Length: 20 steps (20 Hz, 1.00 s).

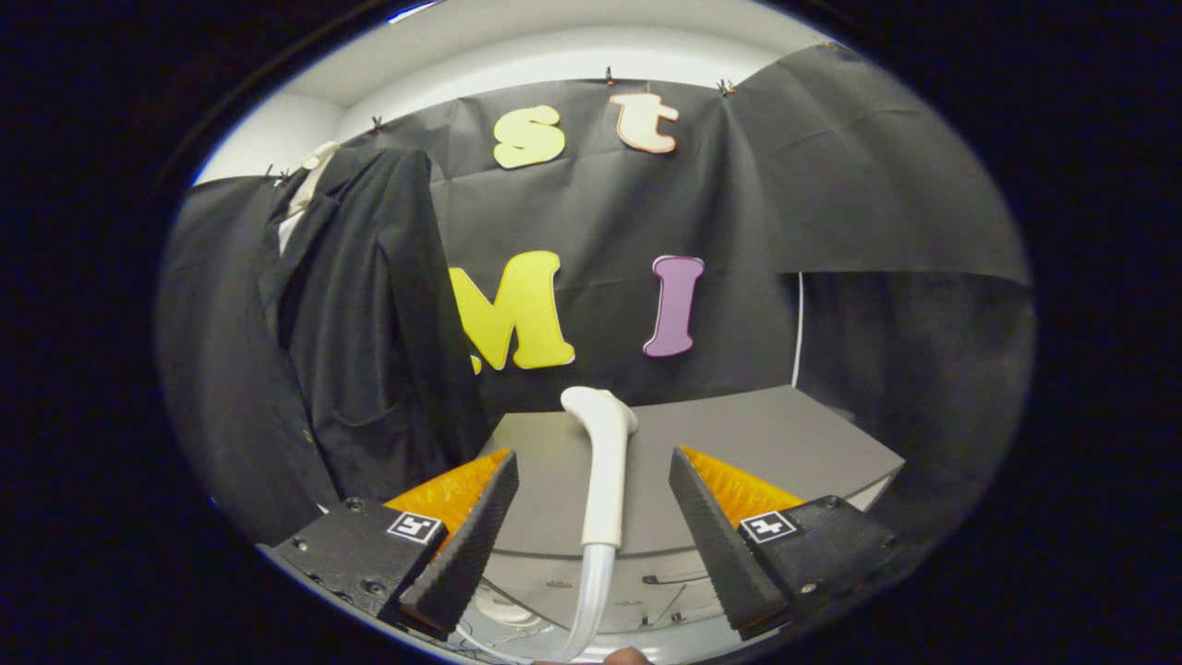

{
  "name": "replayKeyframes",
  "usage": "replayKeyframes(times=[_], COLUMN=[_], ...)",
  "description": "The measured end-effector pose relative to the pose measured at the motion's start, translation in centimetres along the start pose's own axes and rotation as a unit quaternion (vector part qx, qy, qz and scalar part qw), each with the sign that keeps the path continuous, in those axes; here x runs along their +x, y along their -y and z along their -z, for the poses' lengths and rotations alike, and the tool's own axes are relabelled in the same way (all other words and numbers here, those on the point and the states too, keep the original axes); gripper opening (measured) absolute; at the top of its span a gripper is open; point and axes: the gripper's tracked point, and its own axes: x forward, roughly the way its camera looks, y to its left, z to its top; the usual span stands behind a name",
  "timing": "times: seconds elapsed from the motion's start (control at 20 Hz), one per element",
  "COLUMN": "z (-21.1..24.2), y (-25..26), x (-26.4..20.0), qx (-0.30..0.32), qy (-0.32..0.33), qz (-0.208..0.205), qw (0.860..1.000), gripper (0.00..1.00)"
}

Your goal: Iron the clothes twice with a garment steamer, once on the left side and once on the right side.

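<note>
The white plastic garment steamer head, a slim curved wand with a bent nozzle end, lies on the grey table top directly ahead of you, its length running away from you between the two fingers of your gripper. Your gripper is spread wide: the two ribbed fingers stand well apart, one on each side of the wand, and neither one touches it, so you are gripping nothing at this moment. The nozzle end of the wand points away from you toward the booth wall, and the near end joins a pale translucent hose that drops over the table's front edge and curves down toward you. Below that edge you can see the light-coloured top of a machine body with a round fitting, though the detail there is too small to make out. The garment you are to steam, a long dark coat with lapels and a patch pocket, hangs upright to your left, beyond your left finger and beside the table's left end, against the black cloth of the booth wall. A strip of a white garment shows at the coat's collar opening. The coat hangs well apart from the steamer head. A small part of a fingertip shows just beneath the hose.
</note>
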Motion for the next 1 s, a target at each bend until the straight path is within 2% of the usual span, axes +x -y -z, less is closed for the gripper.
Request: replayKeyframes(times=[0.1,0.3,0.55,0.7,0.75,0.8,1.0], z=[0.7,3.8,5.5,5.7,5.9,6.5,7.4], y=[-0.2,0.9,2.6,3.1,3.2,3.3,2.5], x=[3.1,8.0,11.6,12.9,13.0,13.4,13.8], qx=[-0.001,0.002,-0.015,-0.035,-0.034,-0.030,-0.031], qy=[-0.035,-0.120,-0.177,-0.189,-0.195,-0.205,-0.219], qz=[-0.007,0.010,0.037,0.047,0.046,0.046,0.045], qw=[0.999,0.993,0.983,0.980,0.979,0.977,0.974], gripper=[1.00,1.00,0.93,0.89,0.86,0.77,0.66])
